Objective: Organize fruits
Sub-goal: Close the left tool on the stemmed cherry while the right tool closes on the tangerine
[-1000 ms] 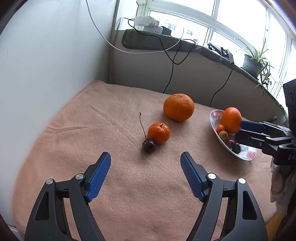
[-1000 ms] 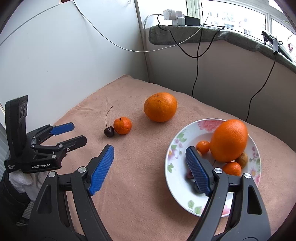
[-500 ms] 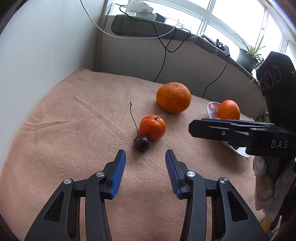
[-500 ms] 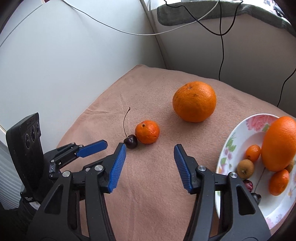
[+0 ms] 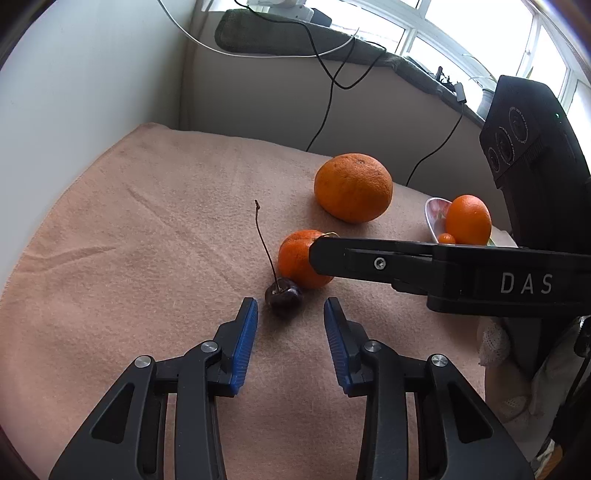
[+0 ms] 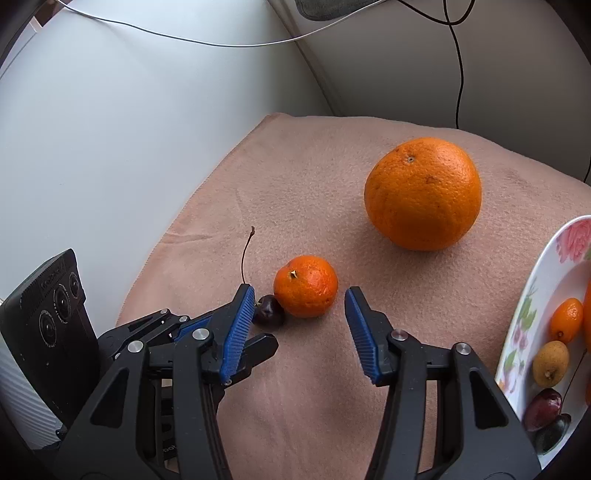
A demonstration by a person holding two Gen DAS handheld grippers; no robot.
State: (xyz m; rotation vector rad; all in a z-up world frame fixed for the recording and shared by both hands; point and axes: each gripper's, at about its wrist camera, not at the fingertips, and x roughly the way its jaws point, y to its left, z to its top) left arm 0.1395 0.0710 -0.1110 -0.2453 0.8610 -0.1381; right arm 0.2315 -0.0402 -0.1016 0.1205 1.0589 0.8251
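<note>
- Left gripper [image 5: 290, 314] aims at the cherry [image 5: 283, 297]; its jaws are closing, not yet touching (nothing pinched).
- Right gripper [image 6: 300, 295] lines up on the small mandarin [image 6: 306, 286], its jaws closing, probably to carry it to the plate [image 6: 532, 295].

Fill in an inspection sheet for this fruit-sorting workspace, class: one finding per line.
Surface: peach blanket, lightly creased.
Job's things: cherry touching small mandarin; large orange apart from them; floral plate at right, holding several fruits.
Clutter: nothing seen.
Grippers: left tongs closing, cherry just ahead of the tips, untouched; right tongs closing, framing the mandarin, no contact.
Cables: black cable and white cable hang along the walls, off the blanket.
Surroundings: white wall, window with ledge.
</note>
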